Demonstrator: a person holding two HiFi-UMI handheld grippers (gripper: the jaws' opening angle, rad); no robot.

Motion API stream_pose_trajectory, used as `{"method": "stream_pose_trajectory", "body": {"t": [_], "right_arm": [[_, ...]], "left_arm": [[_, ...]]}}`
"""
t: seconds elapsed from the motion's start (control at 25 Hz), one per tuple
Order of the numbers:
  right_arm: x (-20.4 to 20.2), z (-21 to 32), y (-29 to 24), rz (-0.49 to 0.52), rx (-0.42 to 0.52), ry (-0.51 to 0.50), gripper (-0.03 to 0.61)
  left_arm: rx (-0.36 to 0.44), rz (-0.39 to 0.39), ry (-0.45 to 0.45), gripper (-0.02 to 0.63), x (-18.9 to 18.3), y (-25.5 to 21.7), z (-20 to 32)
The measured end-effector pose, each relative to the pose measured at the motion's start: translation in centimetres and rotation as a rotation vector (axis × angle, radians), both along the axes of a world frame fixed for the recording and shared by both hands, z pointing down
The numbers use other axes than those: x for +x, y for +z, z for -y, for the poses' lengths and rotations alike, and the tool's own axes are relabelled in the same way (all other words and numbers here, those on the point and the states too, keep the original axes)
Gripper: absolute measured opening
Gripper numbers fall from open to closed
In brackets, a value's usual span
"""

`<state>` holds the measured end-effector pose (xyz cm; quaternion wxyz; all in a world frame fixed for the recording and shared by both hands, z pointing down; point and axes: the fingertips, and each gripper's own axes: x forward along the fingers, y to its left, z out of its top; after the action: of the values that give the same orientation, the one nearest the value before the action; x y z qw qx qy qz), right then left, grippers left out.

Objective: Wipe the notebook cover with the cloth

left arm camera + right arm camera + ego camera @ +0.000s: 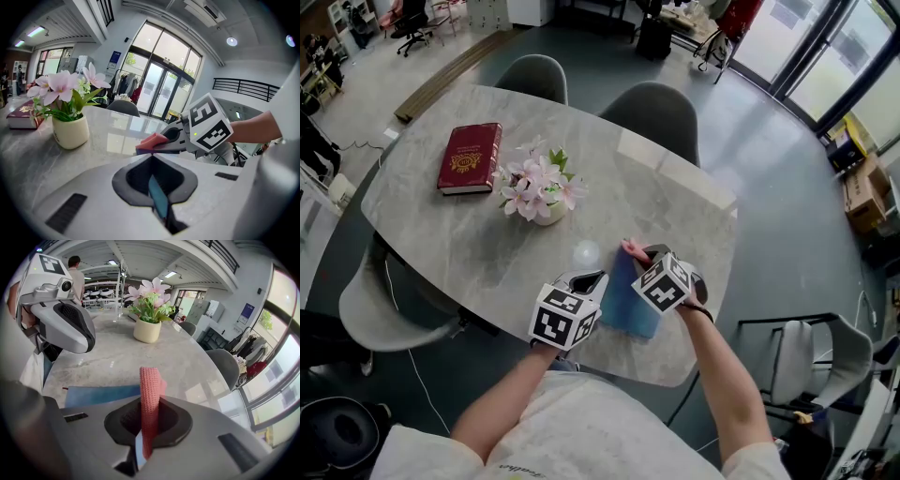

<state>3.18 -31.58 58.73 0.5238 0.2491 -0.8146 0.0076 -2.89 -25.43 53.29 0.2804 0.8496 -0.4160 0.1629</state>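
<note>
On the grey stone bench (675, 216) there is one red book (471, 157) at the far left, lying flat and well apart from everything else. To its right stands one pale pot (547, 215) of pink flowers (539, 183). Two dark chairs (532, 75) are pushed in at the far edge of the bench. There are two tools, both near the edge closest to the person. The left tool (589, 279) is clenched on the left side of the single blue notebook (633, 302); its own view shows a thin blue strip pinched between the closed jaws. The notebook lies at the near edge of the bench, between the two tools and well clear of the pot and the red book. The right tool (642, 253) sits over the notebook's far right part and is clamped on the one pink knitted cloth (632, 249). In the right gripper view the cloth stands as a folded band rising out from between the jaws. The blue cover spreads flat on the bench just beyond and to the left of that band. Whether the cloth touches the cover cannot be told. Each tool carries one cube with square markers.
</note>
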Motion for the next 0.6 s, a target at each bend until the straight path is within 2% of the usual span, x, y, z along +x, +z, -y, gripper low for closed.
{"method": "stream_pose_trajectory", "body": {"t": [0.6], "right_arm": [[-0.4,-4.0,0.3,0.025,-0.024,-0.031,0.014]], "left_arm": [[0.009,0.004,-0.040,0.008,-0.2,-0.6,-1.9]]}}
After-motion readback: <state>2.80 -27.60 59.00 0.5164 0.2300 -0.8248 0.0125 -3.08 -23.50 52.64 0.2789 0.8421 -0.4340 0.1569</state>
